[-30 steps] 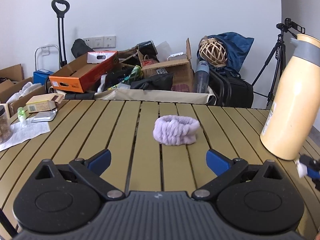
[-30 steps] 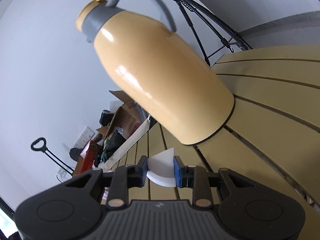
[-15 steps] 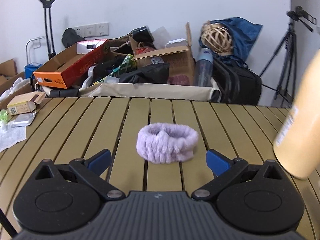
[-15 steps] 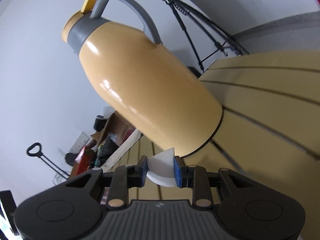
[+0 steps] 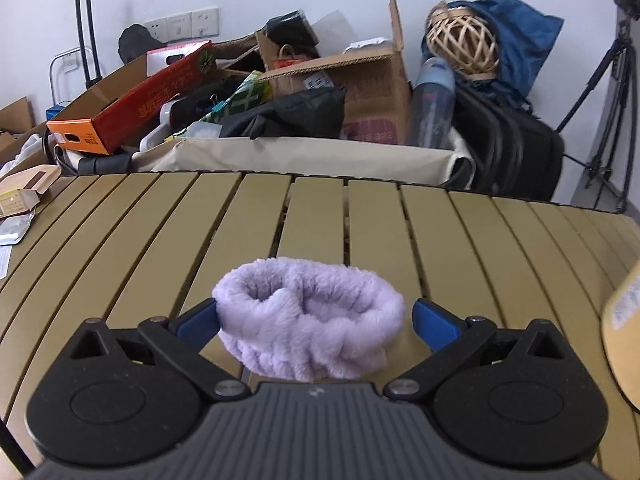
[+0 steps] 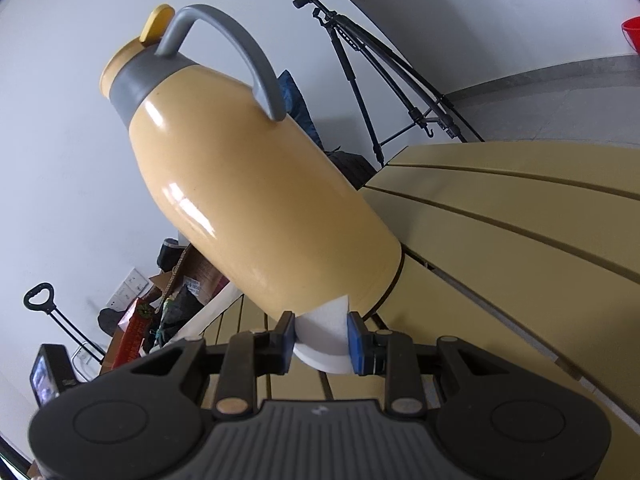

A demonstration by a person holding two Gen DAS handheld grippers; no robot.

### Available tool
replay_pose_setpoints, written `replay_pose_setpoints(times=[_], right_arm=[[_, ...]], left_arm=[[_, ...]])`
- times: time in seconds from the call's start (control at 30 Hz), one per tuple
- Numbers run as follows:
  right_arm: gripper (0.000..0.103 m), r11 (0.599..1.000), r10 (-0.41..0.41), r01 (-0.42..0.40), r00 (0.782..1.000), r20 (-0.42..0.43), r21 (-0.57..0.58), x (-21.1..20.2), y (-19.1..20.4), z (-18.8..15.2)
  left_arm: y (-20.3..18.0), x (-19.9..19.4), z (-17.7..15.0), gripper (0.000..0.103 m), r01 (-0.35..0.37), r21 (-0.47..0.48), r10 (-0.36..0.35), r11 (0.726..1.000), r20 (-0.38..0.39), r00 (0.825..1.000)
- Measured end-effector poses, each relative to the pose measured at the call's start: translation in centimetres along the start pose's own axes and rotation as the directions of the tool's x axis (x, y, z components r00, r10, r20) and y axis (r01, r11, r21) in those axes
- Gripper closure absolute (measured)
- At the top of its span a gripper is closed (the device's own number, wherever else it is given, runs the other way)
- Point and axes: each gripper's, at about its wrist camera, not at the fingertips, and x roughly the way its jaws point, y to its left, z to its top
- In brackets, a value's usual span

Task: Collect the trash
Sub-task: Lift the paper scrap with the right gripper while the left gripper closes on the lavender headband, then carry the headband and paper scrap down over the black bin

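left gripper (image 5: 314, 316) is spread wide, its 2 blue fingers (image 5: 198, 317) flanking the fluffy lilac headband (image 5: 308, 328) that lies on the slatted table (image 5: 372, 224). the left finger looks to be brushing the fabric, the right one stands apart, nothing squeezed yet. over on the other side, right gripper (image 6: 321, 338) is clamped on a white piece of trash (image 6: 323, 338), pinched between both pads, just in front of the base of the big yellow thermos (image 6: 256, 176). risks from here: the headband is soft and hollow, so when the fingers close it may fold or squirt out forward and leave them with only a pinch of fluff. the thermos edge sits near the left gripper's right side too; a wide swing could knock it. and the white scrap is held only across its middle, so a jolt against the thermos could twist it loose.
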Motion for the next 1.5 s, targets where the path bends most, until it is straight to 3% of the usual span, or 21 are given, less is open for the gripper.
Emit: replay_pose_setpoints(times=[0.07, 0.13, 0.23, 0.3, 0.37, 0.63, 0.87, 1.17, 1.5], right_arm=[[0.077, 1.000, 0.000, 0.000, 1.000, -0.003, 0.000, 0.1, 0.1, -0.2], [0.077, 1.000, 0.002, -0.002, 1.000, -0.009, -0.004, 0.3, 0.2, -0.3], [0.077, 1.000, 0.010, -0.010, 1.000, -0.015, -0.006, 0.4, 0.4, -0.4], [0.077, 1.000, 0.018, -0.018, 1.000, -0.019, -0.008, 0.3, 0.6, -0.5], [0.077, 1.000, 0.030, -0.030, 0.999, -0.023, -0.001, 0.2, 0.7, -0.4], [0.077, 0.996, 0.080, -0.077, 0.995, -0.059, 0.041, 0.1, 1.4, -1.1], [0.077, 0.993, 0.122, -0.121, 0.988, -0.094, 0.015, -1.6, 4.4, -2.1], [0.077, 0.982, 0.171, -0.181, 0.975, -0.142, -0.058, -6.3, 9.1, -4.1], [0.077, 0.964, 0.201, -0.236, 0.950, -0.237, -0.126, -12.6, 13.0, -8.4]], left_arm=[[-0.1, 0.7, -0.1, 0.000, -0.015, -0.001, 0.015, 1.000, -0.018, 1.000], [0.1, 1.1, -0.3, 0.006, -0.013, 0.000, 0.013, 1.000, -0.039, 0.999], [0.7, 0.9, -0.5, 0.031, -0.015, 0.000, 0.015, 1.000, -0.040, 0.999], [1.0, 0.4, -0.4, 0.066, 0.006, -0.008, -0.007, 1.000, -0.039, 0.999], [1.5, -0.2, -0.4, 0.074, 0.026, -0.018, -0.027, 0.999, -0.044, 0.999], [3.4, -5.5, -1.3, 0.076, 0.065, 0.007, -0.065, 0.998, 0.018, 0.998], [5.3, -11.8, -3.2, 0.075, 0.101, 0.063, -0.105, 0.993, 0.070, 0.992], [8.2, -18.6, -5.3, 0.076, 0.114, 0.062, -0.119, 0.992, 0.090, 0.989], [11.2, -26.3, -10.0, 0.075, 0.117, 0.115, -0.128, 0.986, 0.093, 0.987]])
